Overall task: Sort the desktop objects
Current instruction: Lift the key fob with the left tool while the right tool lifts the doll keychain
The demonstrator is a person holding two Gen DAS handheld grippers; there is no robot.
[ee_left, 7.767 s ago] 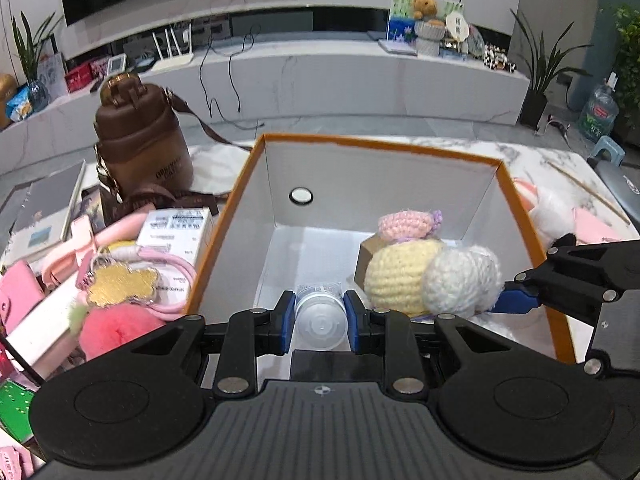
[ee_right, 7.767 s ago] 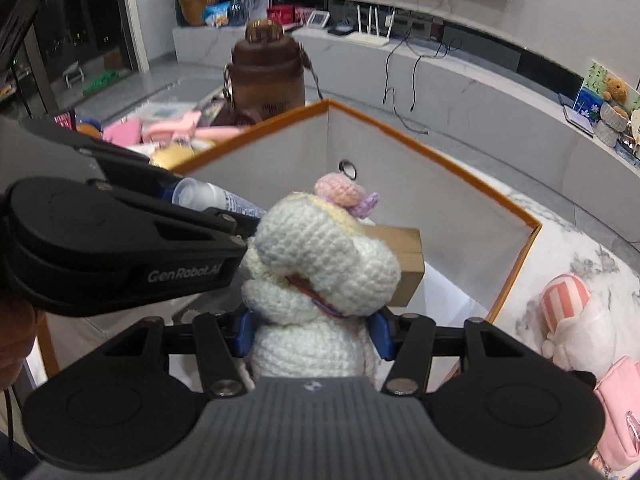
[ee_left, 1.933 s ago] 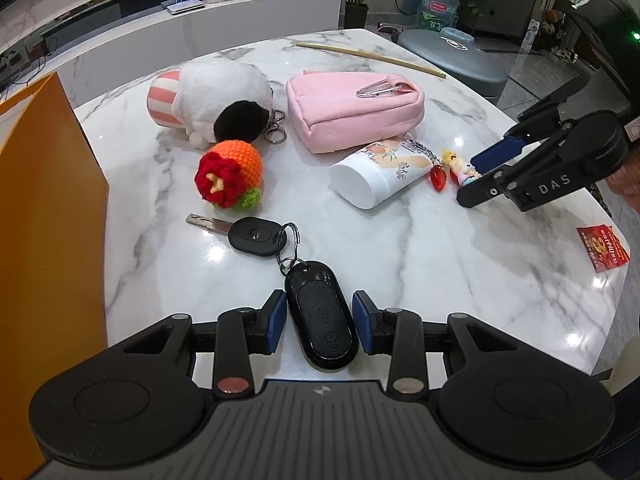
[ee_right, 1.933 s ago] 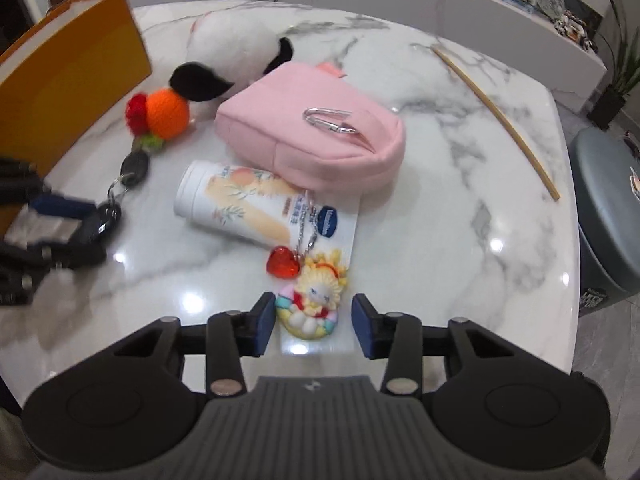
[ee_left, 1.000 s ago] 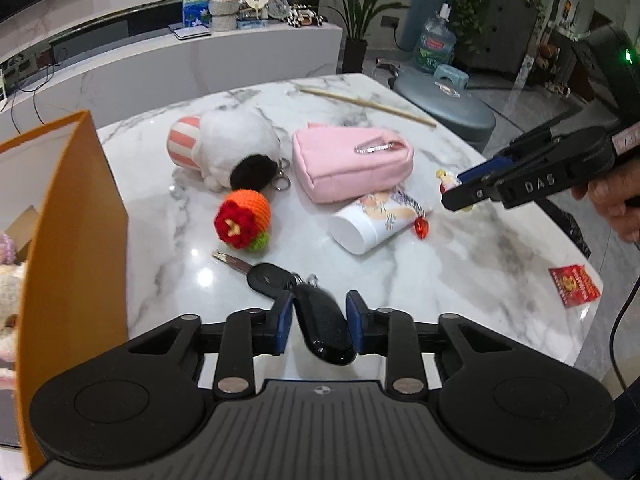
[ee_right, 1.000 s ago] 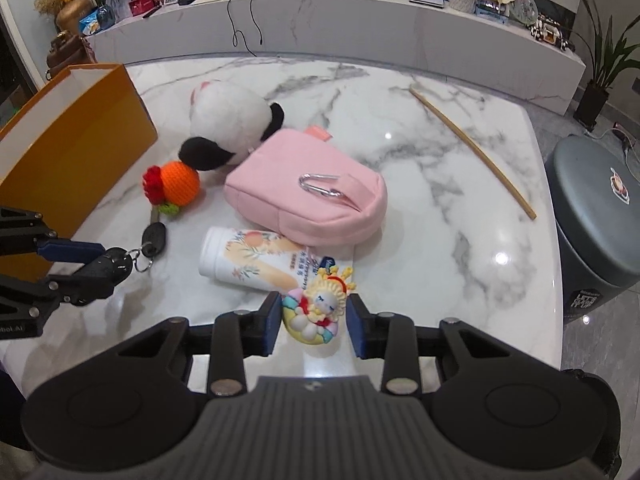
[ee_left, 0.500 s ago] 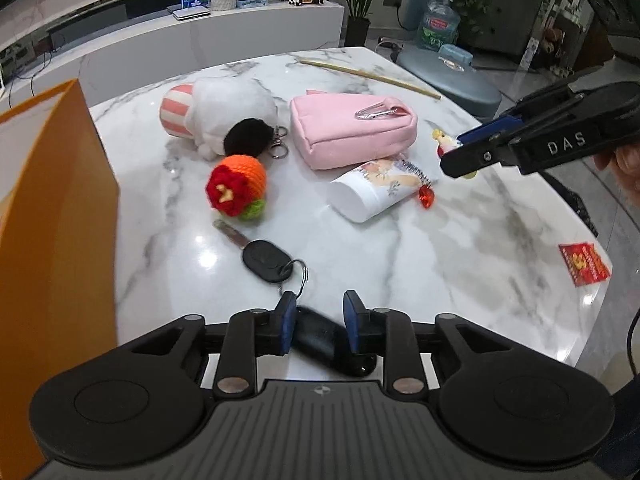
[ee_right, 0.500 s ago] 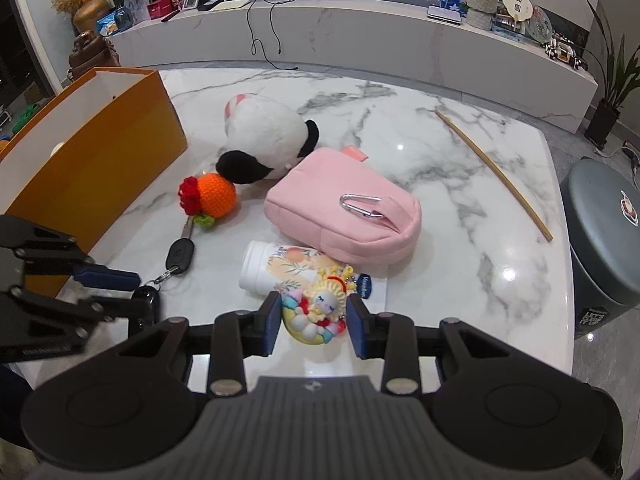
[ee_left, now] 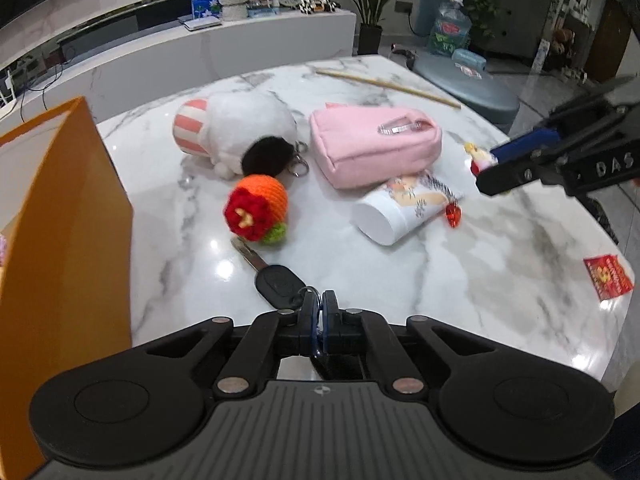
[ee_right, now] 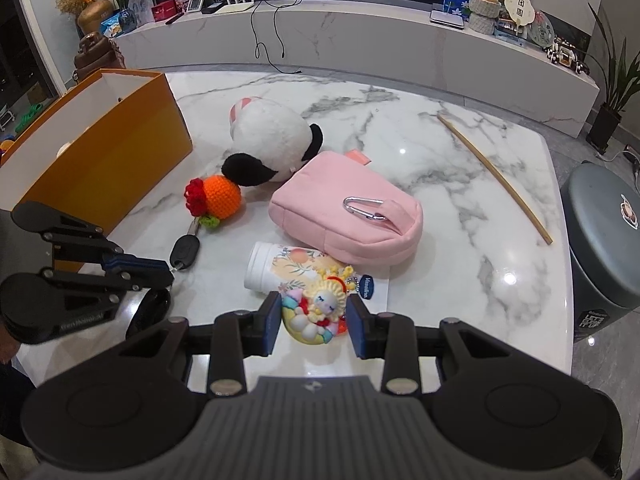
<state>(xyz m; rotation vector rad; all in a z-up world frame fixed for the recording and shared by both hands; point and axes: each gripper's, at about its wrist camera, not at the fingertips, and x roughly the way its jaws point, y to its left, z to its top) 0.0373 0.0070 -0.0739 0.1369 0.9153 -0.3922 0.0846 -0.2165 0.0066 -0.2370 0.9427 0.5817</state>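
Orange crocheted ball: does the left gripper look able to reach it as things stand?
Probably yes, once free: bare marble lies between the left gripper and the orange crocheted ball, but its jaws are shut at the key ring.

Black plastic left gripper (ee_left: 319, 312), right gripper (ee_right: 313, 322); blue pads, silver screws, "DAS" lettering

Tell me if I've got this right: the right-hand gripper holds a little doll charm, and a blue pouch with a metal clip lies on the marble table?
Not quite. The pouch is pink, not blue, as the right wrist view shows. The rest holds: the right gripper holds the doll charm, and the pouch lies on the marble table.
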